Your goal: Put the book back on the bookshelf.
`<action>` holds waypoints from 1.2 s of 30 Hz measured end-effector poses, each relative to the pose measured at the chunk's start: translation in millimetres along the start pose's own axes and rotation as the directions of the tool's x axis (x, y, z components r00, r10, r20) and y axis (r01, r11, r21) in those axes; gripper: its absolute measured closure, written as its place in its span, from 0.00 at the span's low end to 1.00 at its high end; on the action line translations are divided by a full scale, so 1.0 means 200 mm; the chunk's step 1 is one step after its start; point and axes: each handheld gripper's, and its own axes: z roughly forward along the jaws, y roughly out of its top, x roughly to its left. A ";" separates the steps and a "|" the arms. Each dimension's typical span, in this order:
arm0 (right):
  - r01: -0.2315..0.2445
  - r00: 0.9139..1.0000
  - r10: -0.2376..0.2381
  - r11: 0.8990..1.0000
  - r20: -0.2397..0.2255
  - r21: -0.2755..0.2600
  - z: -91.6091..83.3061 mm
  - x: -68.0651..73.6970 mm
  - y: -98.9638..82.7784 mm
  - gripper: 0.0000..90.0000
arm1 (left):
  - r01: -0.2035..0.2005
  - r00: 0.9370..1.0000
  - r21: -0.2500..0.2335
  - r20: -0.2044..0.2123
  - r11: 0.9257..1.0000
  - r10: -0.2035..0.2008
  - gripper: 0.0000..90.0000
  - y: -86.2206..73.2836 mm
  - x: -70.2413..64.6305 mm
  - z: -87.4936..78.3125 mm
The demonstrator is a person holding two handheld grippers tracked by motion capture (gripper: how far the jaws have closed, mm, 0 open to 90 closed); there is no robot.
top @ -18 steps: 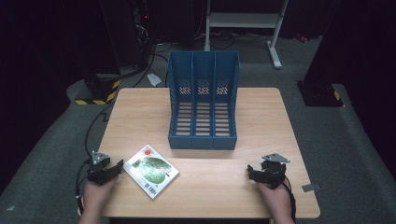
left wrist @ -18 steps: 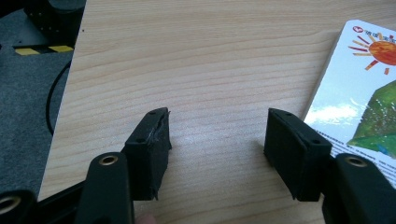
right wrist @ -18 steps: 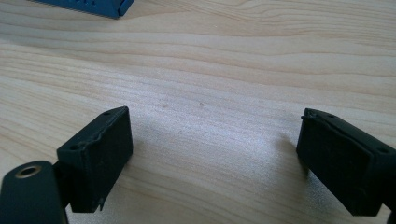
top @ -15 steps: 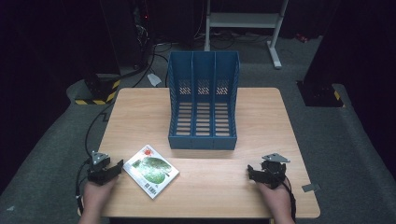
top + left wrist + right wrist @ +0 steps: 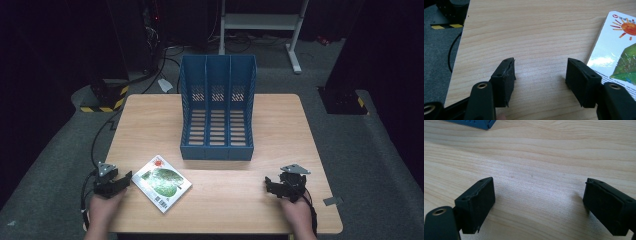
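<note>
Booklet (image 5: 161,183) lies flat on the table (image 5: 280,125) near its front edge, just beside the left gripper (image 5: 119,183), whose jaws stand released with bare wood between them; its long axis runs diagonally, from far-left to near-right; right gripper (image 5: 275,189) rests well apart, jaws spread wide, gripping nothing; blue file rack (image 5: 218,112) stands behind.

blue file rack (image 5: 217,112) blocks the table (image 5: 280,200) middle.
</note>
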 end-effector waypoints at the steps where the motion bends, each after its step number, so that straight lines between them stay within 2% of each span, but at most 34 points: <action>1: 0.002 1.000 -0.002 1.000 0.000 0.000 0.00 0.00 0.00 0.11 | 0.004 1.000 0.000 0.005 1.000 -0.004 0.45 0.00 0.00 0.00; 8: 0.003 1.000 -0.003 1.000 -0.004 0.001 0.00 0.00 0.00 0.11 | 0.019 0.999 0.006 0.030 1.000 -0.019 0.47 0.01 0.02 -0.02; 10: 0.003 1.000 -0.003 1.000 -0.004 0.001 0.00 0.00 0.00 0.11 | 0.024 0.999 -0.034 0.030 0.999 -0.023 0.47 0.03 0.02 -0.05; 13: 0.003 1.000 -0.003 1.000 -0.004 0.001 0.00 0.00 0.00 0.11 | 0.021 0.999 -0.059 0.039 0.998 -0.018 0.47 0.05 0.01 -0.08; 15: 0.003 1.000 -0.003 1.000 -0.004 0.001 0.00 0.00 0.00 0.11 | 0.014 0.998 -0.079 0.055 0.997 -0.010 0.47 0.06 0.00 -0.09; 16: 0.005 1.000 -0.005 1.000 -0.003 0.001 0.00 0.00 0.00 0.11 | 0.008 0.997 -0.084 0.081 0.996 -0.001 0.46 0.07 -0.02 -0.10; 17: 0.005 1.000 -0.005 1.000 -0.003 0.001 0.00 0.00 0.00 0.11 | 0.008 0.997 -0.084 0.081 0.996 -0.001 0.46 0.07 -0.02 -0.10; 20: 0.005 1.000 -0.005 1.000 -0.003 0.001 0.00 0.00 0.00 0.11 | -0.009 0.992 -0.097 0.123 0.995 0.021 0.46 0.09 -0.05 -0.11; 21: 0.005 1.000 -0.005 1.000 -0.003 0.001 0.00 0.00 0.00 0.11 | -0.012 0.988 -0.097 0.151 0.995 0.026 0.46 0.10 -0.06 -0.11; 22: 0.005 1.000 -0.005 1.000 -0.003 0.001 0.00 0.00 0.00 0.11 | -0.012 0.988 -0.097 0.151 0.995 0.026 0.45 0.10 -0.06 -0.11; 23: 0.003 1.000 -0.003 1.000 -0.004 0.001 0.00 0.00 0.00 0.11 | -0.015 0.983 -0.091 0.180 0.996 0.031 0.45 0.10 -0.07 -0.10; 25: 0.005 1.000 -0.005 1.000 -0.004 0.001 0.00 0.00 0.00 0.11 | -0.019 0.981 -0.084 0.191 0.996 0.035 0.44 0.10 -0.07 -0.10; 27: 0.005 1.000 -0.005 1.000 -0.004 0.001 0.00 0.00 0.00 0.11 | -0.026 0.975 -0.067 0.218 0.997 0.040 0.44 0.09 -0.08 -0.08; 31: 0.014 1.000 -0.014 1.000 -0.010 0.000 0.00 0.00 0.00 0.11 | -0.058 0.969 -0.040 0.236 0.998 0.066 0.40 0.08 -0.10 -0.06; 36: 0.046 0.998 -0.046 0.999 -0.038 0.000 -0.01 0.00 -0.01 0.11 | -0.070 0.964 -0.029 0.253 0.997 0.075 0.35 0.06 -0.13 -0.03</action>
